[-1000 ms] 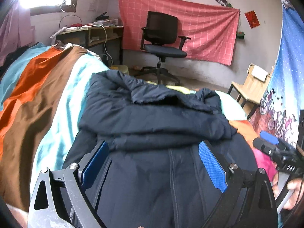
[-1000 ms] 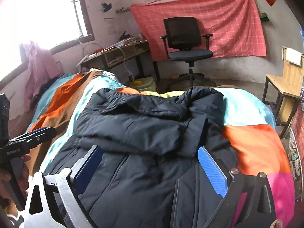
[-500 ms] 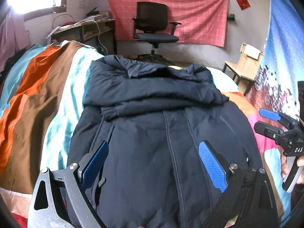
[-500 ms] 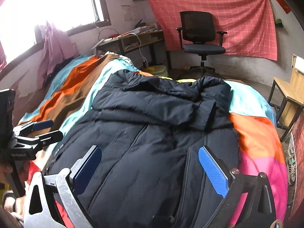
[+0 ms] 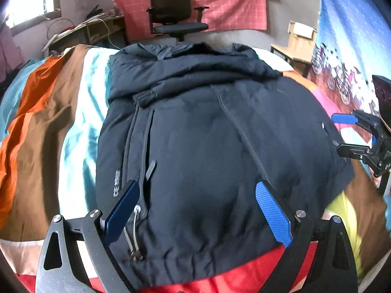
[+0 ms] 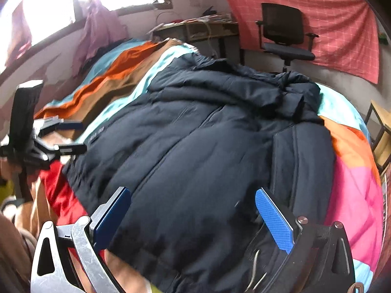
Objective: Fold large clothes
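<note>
A large dark navy padded jacket (image 5: 207,127) lies spread on the bed, its hood bunched at the far end and its hem near me; it also shows in the right wrist view (image 6: 195,141). My left gripper (image 5: 198,210) is open and empty, hovering over the hem at the jacket's left part. My right gripper (image 6: 193,214) is open and empty over the hem's right part. Each gripper shows in the other's view, the right gripper (image 5: 354,134) at the jacket's right edge, the left gripper (image 6: 63,136) at its left edge.
The bed has a striped cover (image 5: 48,122) in orange, brown, teal, pink and red. Behind it stand a black office chair (image 5: 176,17), a cluttered desk (image 6: 195,29) and a wooden stool (image 5: 298,41). A red cloth (image 6: 342,29) hangs on the wall.
Both grippers have drawn back from the hood end toward the jacket's hem and now look down on it more steeply. Both stayed open and empty.
</note>
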The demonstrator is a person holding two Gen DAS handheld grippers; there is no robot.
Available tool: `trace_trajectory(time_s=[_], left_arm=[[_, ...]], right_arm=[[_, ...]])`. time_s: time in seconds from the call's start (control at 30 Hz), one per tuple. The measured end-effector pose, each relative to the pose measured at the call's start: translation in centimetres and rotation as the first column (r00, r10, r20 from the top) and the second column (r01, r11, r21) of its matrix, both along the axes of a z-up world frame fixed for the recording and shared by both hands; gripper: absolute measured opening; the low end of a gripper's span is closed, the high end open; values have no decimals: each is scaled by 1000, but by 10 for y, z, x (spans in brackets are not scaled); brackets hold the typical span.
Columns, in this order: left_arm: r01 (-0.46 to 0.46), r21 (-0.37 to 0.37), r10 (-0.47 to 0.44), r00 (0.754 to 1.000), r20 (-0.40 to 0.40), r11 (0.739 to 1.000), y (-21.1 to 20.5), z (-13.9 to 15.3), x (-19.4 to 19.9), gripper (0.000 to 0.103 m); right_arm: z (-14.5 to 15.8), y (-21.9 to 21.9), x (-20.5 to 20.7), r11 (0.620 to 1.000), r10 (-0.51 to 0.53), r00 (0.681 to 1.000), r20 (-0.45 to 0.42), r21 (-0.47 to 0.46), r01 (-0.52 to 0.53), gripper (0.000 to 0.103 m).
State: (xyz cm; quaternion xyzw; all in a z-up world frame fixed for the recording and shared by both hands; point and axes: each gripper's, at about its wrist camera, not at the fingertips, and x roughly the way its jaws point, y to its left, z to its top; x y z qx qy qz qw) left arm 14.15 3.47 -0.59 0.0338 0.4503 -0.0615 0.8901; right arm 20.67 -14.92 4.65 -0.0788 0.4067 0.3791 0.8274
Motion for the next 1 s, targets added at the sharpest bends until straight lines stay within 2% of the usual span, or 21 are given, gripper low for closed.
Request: trace_trajectory(time_s=[0.2,0.37,0.47,0.67,0.77,0.87,1.0], left_arm=[[79,42,-78,996,-31,996,2,-12,-26,93],[149,79,-146,988,-46,986,3,-27,-46,93],[189,117,-184,981,-53,975,1,-38,-57,93],[223,146,-212,974,-82,964,-3,-57,-65,93],[241,182,-227,970,-91,953,-5,-64,-67,93],[246,253,-226,969,-102,936,-4,-76,-68,93],[222,283,-199,974,-108,933,4,-85,-67,93]], right_arm=[[-13,3,-26,996,70,997,-6,-63,-71,103],[-28,3,-45,982,108,994,-22,-156,-110,103],[-35,0,-50,980,105,993,-52,-164,-112,103],[-52,-5,-60,967,110,991,-73,-222,-124,103],[-58,-6,-62,960,118,991,-64,-249,-130,103],[-65,-4,-63,952,124,991,-49,-277,-133,103],[-73,-2,-68,933,154,988,-12,-327,-150,103]])
